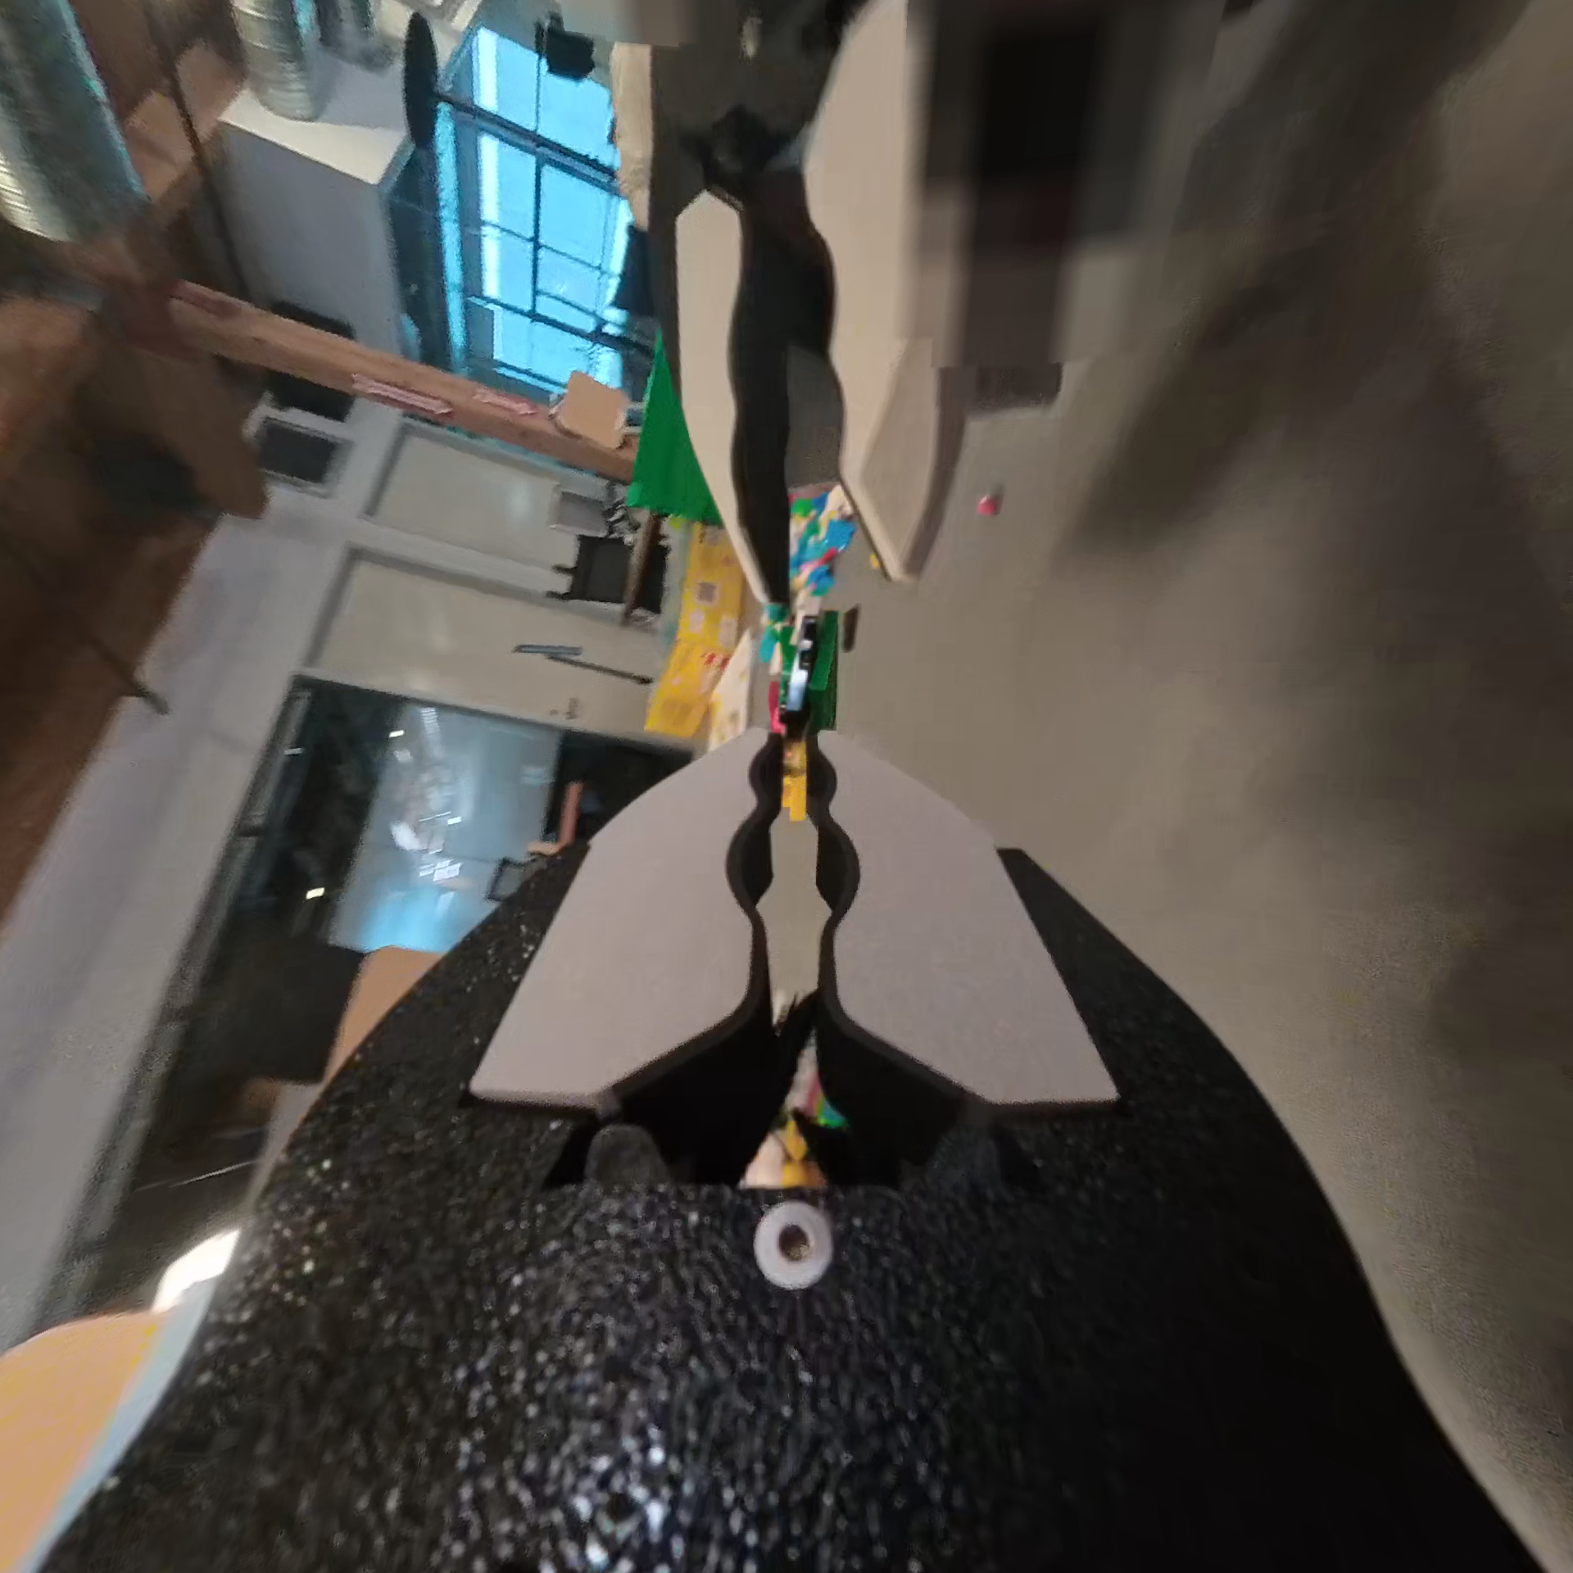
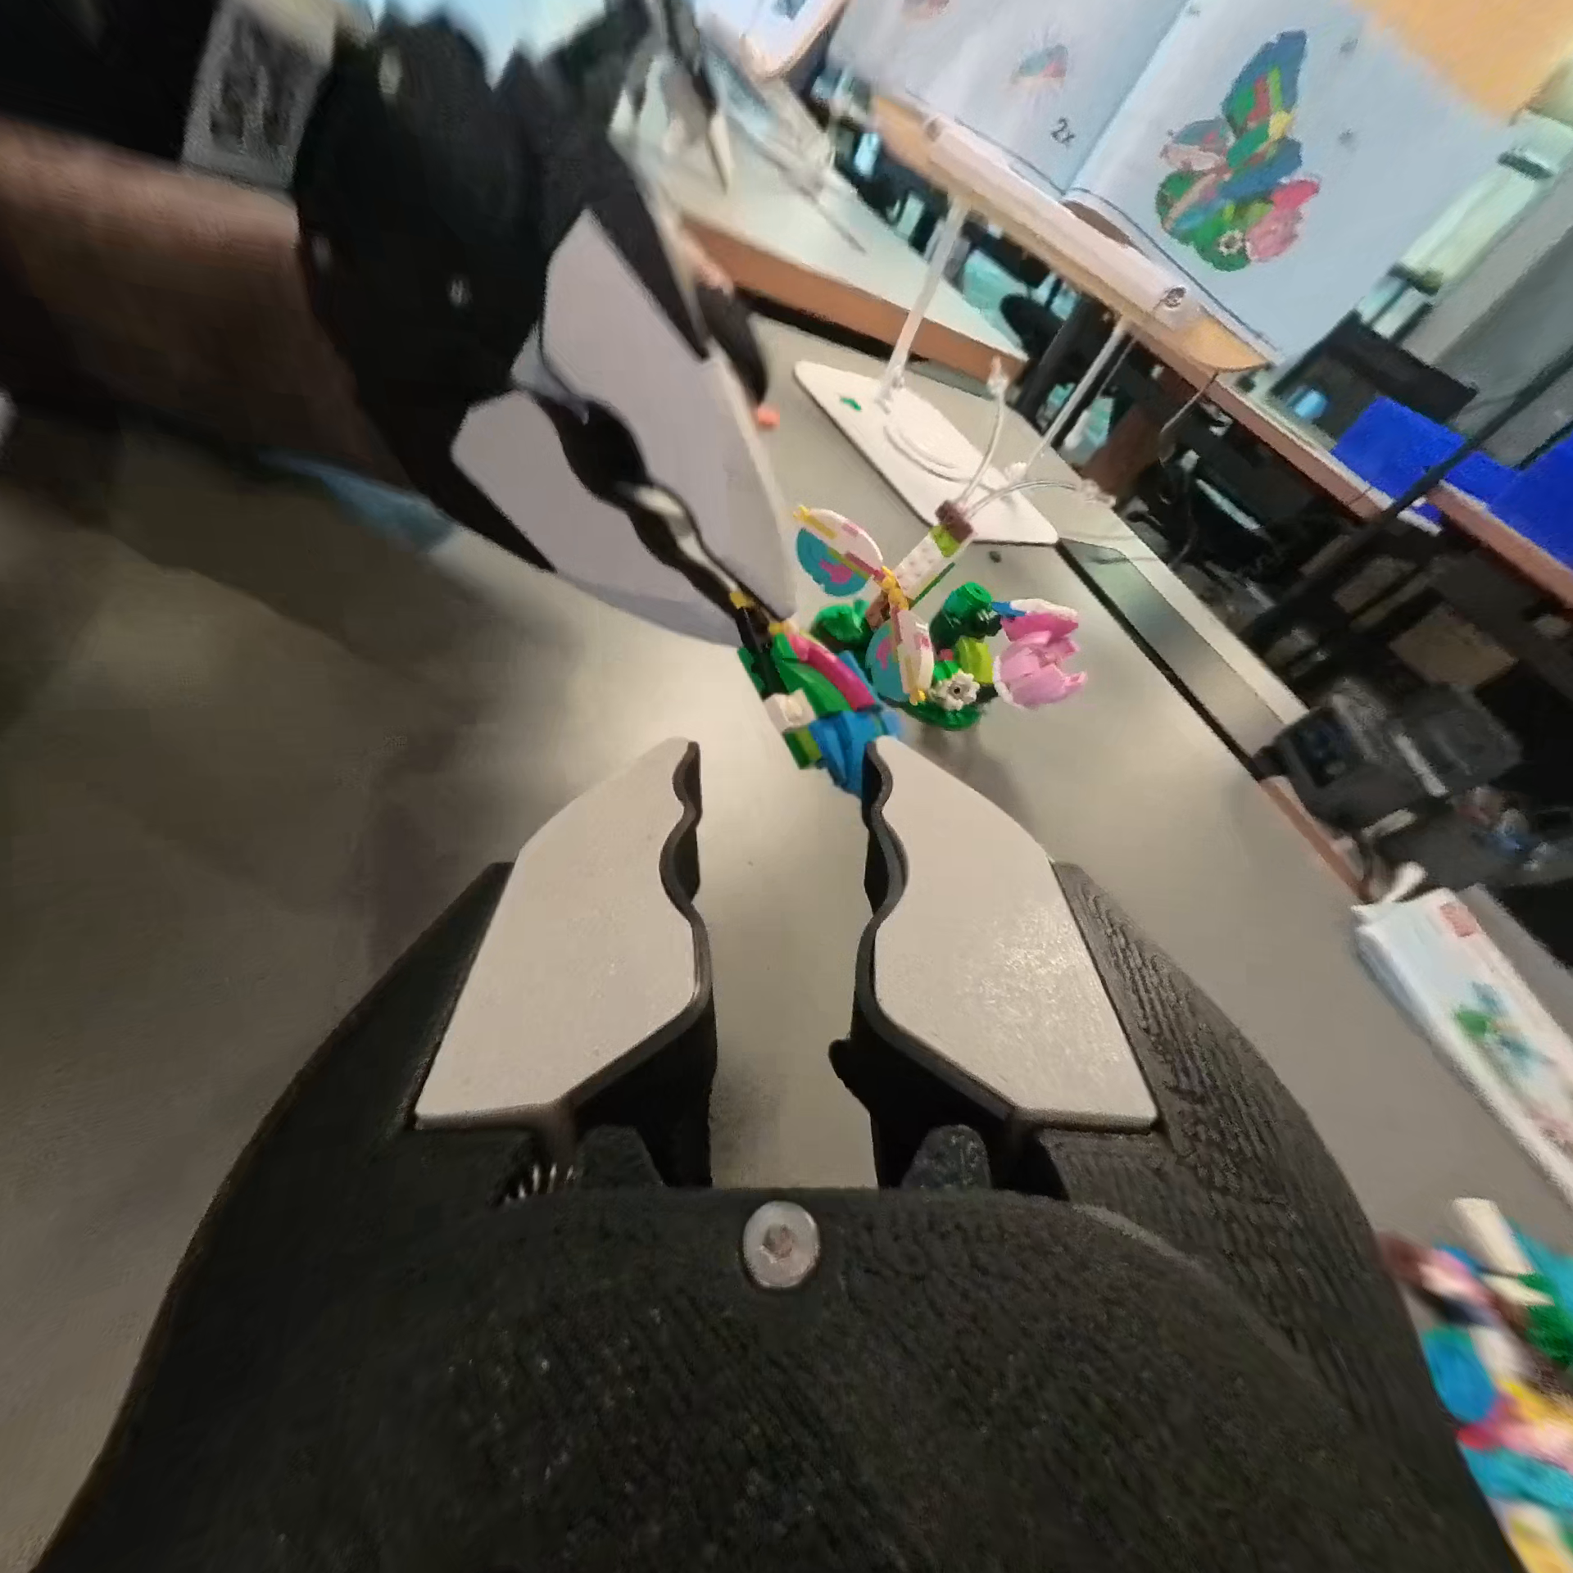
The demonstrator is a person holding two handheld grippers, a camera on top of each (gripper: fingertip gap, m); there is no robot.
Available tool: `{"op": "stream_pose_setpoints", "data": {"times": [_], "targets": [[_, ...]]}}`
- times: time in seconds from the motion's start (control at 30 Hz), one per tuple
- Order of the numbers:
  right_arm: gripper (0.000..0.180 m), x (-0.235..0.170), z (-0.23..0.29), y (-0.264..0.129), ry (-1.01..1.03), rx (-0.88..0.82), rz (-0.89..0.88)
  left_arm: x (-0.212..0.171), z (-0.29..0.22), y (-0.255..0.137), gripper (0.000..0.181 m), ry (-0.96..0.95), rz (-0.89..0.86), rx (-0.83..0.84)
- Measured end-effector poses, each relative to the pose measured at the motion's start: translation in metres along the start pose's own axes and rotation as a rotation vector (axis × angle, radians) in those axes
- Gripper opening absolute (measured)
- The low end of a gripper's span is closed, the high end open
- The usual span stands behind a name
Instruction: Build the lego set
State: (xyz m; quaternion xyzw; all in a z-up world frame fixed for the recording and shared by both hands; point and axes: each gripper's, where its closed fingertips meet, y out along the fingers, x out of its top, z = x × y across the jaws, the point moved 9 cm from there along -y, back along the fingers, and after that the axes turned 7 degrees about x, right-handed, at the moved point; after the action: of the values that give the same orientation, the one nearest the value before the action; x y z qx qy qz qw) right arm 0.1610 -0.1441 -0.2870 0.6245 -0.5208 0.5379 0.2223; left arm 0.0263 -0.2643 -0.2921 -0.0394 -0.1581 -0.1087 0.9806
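My left gripper point(image 1: 793, 749) is shut on a small lego sub-assembly point(image 1: 819, 672) of green, pink, blue and yellow parts, and holds it by its thin yellow and black end above the grey table point(image 2: 1106, 809). In the right wrist view the left gripper point(image 2: 749, 609) comes in from the upper left with the assembly point(image 2: 821, 694) hanging at its tips. My right gripper point(image 2: 783, 757) is open and empty, its fingertips just short of the assembly's blue end. It also shows at the top of the left wrist view point(image 1: 830, 579).
A lego butterfly on green leaves point(image 2: 902, 630) with a pink flower point(image 2: 1038, 655) stands just behind. A white stand base point(image 2: 919, 434) with clear rods holds printed butterfly sheets point(image 2: 1234, 153). A booklet point(image 2: 1490, 1021) and loose pieces point(image 2: 1515, 1362) lie at right.
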Motion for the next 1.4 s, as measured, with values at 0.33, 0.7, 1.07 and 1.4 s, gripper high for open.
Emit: {"op": "stream_pose_setpoints", "data": {"times": [0.33,0.7,1.07,1.4], "targets": [[0.040,-0.015,-0.038,0.002,1.051,0.157,-0.407,0.002,0.003,-0.003,0.004,0.172,0.005,0.235],[0.030,-0.025,-0.029,0.035,1.373,0.423,-0.486,0.003,-0.006,0.002,0.005,0.273,0.015,0.214],[0.014,-0.025,-0.039,0.016,1.062,0.100,-0.503,-0.011,0.000,0.015,0.027,-0.255,0.066,0.188],[0.013,-0.017,-0.029,0.019,0.592,-0.283,-0.324,-0.038,0.021,0.009,0.028,-0.757,0.072,0.280]]}}
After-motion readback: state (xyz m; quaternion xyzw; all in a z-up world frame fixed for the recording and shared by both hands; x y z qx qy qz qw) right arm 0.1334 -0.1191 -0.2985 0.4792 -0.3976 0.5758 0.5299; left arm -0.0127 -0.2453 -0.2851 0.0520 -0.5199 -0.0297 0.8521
